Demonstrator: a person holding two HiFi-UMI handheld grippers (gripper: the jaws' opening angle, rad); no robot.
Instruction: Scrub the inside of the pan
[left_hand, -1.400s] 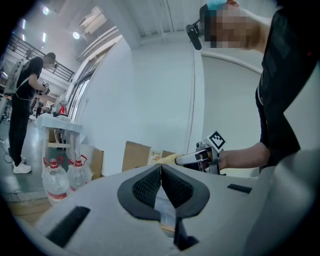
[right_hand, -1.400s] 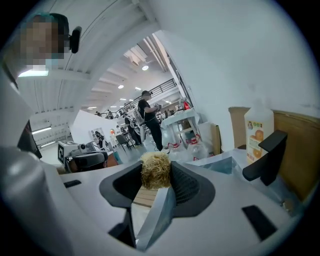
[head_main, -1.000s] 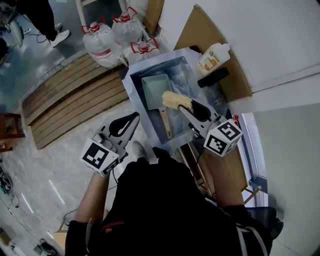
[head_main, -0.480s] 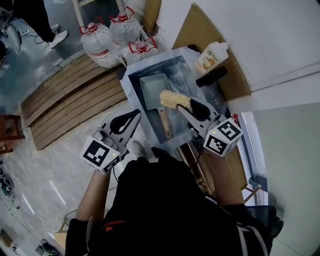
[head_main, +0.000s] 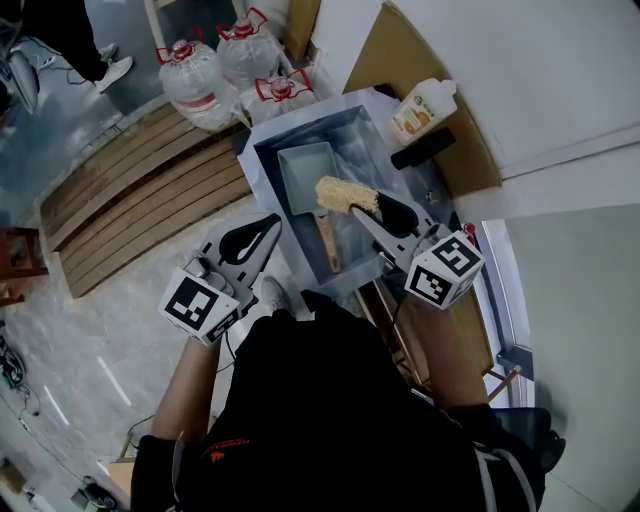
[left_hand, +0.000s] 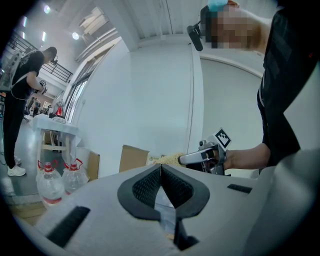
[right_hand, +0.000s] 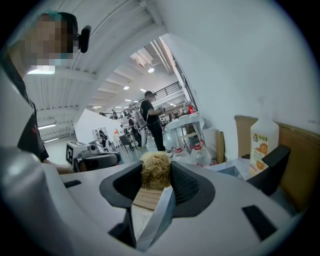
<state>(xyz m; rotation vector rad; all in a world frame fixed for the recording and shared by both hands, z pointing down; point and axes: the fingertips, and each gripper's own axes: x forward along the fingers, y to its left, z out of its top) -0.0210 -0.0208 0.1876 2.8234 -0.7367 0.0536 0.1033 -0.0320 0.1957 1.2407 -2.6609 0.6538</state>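
straw-coloured scrubber (head_main: 345, 196), soft and light, sits pinched in right gripper (head_main: 378, 210) over the pan (head_main: 303, 172) in the sink (head_main: 350, 125). pan's stiff, probably slick; steady it by the wood handle (head_main: 328, 245). left gripper (head_main: 262, 228) closed, empty.

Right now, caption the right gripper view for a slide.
Right gripper clamps a straw-coloured fibrous scrubber; white orange-labelled bottle stands right.
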